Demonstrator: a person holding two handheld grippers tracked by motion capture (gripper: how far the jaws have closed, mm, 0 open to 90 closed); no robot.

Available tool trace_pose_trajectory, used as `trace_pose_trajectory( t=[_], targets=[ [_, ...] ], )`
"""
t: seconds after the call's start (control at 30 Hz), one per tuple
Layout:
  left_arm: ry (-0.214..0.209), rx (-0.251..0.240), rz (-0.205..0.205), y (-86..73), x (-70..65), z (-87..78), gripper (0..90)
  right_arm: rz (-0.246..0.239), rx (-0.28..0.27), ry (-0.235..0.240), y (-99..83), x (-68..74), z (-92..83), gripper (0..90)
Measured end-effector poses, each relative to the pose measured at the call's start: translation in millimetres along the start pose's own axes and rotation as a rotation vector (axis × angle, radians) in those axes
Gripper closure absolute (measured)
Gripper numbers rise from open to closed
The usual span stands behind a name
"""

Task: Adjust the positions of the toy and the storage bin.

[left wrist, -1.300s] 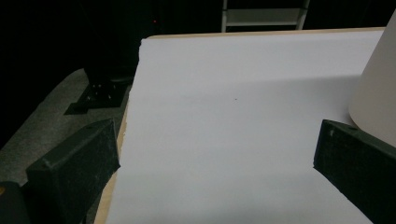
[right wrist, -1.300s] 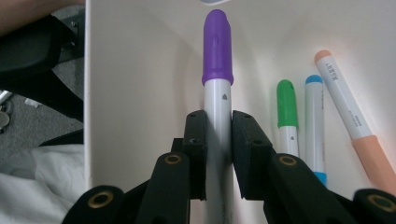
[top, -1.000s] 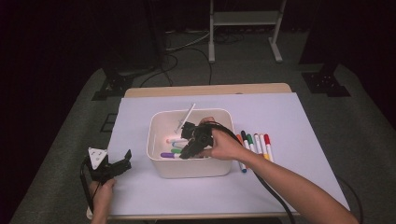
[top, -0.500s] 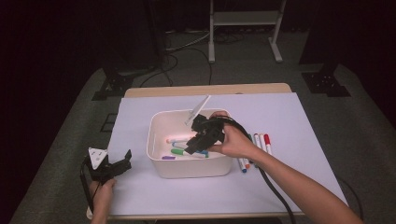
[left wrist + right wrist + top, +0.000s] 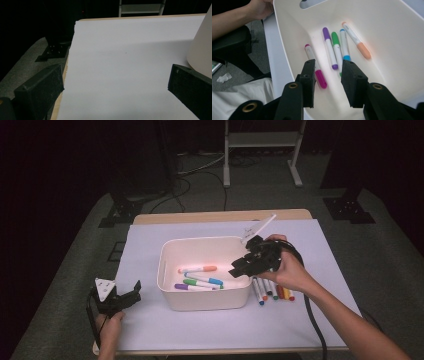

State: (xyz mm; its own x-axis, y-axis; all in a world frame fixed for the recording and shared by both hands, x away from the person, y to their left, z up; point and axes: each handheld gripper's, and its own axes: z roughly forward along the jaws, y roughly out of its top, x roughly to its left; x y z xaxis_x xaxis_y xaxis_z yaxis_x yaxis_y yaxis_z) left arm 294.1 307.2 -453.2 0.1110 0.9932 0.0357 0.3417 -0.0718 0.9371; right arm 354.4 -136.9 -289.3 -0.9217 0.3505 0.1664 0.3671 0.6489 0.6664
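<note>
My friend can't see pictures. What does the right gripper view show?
The right gripper hangs open and empty above a white bin. On the bin's floor lie five markers: pink, purple, green, blue and orange. A person's hand is at the top left.

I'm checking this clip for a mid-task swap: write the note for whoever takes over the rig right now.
Right gripper: over the bin's right rim, jaws just opened, nothing between them.
Left gripper: resting open on the white sheet left of the bin, holding nothing.
White bin: holds five markers: orange, blue, green, purple, pink.
Loose markers: a short row on the sheet just right of the bin.
Done: five markers in the bin.
Left: likely pick up the row one at a time and drop each into the bin.
</note>
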Motion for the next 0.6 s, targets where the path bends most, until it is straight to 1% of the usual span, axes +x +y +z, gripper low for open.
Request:
trace_pose_trajectory(
  t=[0.03,0.07,0.1,0.2,0.23,0.33,0.47,0.6],
  targets=[
    [0.000,0.000,0.001,0.0,-0.1,0.1,0.0,0.010,-0.006,-0.009,-4.2,-1.4,-5.3,62.1],
    [0.000,0.000,0.001,0.0,-0.1,0.1,0.0,0.030,-0.015,-0.021,-9.5,-2.8,-11.6,61.7],
    [0.000,0.000,0.002,0.0,-0.1,0.0,0.0,0.029,-0.019,-0.028,-13.2,-4.7,-15.1,61.5],
    [0.001,-0.001,0.004,-0.1,-0.4,0.0,0.0,0.067,-0.039,-0.059,-30.1,-11.5,-29.1,60.7],
    [0.002,-0.001,0.007,-0.1,-0.4,0.0,0.0,0.068,-0.044,-0.067,-34.6,-14.1,-32.2,60.6],
    [0.001,-0.003,0.008,-0.1,-0.9,0.1,0.0,0.113,-0.057,-0.090,-53.3,-22.6,-42.1,60.5],
    [0.003,-0.001,0.012,-0.1,-1.0,0.1,0.0,0.166,-0.062,-0.112,-78.6,-34.7,-47.8,60.0],
    [0.005,-0.005,0.014,-0.2,-1.1,0.0,0.0,0.204,-0.043,-0.145,-101.8,-46.8,-46.8,59.6]
  ],
)
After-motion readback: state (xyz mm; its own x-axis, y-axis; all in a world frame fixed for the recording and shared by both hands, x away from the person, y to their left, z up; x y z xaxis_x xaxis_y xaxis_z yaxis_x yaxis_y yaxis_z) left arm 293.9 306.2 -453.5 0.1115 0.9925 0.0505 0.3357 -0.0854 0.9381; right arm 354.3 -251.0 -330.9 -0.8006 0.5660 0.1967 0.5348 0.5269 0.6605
